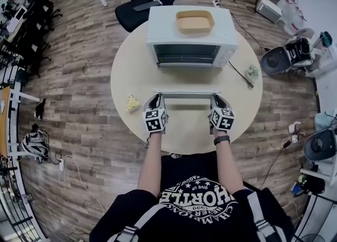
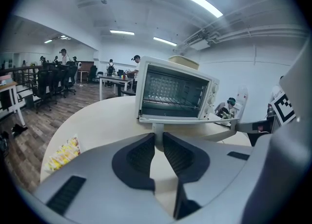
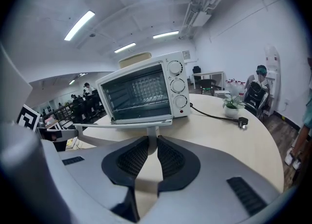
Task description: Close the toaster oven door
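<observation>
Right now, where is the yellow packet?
In the head view, the packet lies on the left half of the table, left of the left claw.

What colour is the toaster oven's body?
White; the toaster oven shows best in the right gripper view.

— What does the toaster oven (image 1: 190, 35) look like?
— Smooth white painted metal, faintly glossy. Its wire rack (image 2: 170, 102) is bare metal and the door handle (image 2: 158, 128) is smooth and pale.
— And the left gripper (image 2: 159, 137) and right gripper (image 3: 153, 137)?
— Matt grey plastic, with dark ribbed pads (image 2: 140, 154). The table (image 1: 131, 77) is smooth matt cream. The floor (image 1: 79, 51) is wood-grain planks.
</observation>
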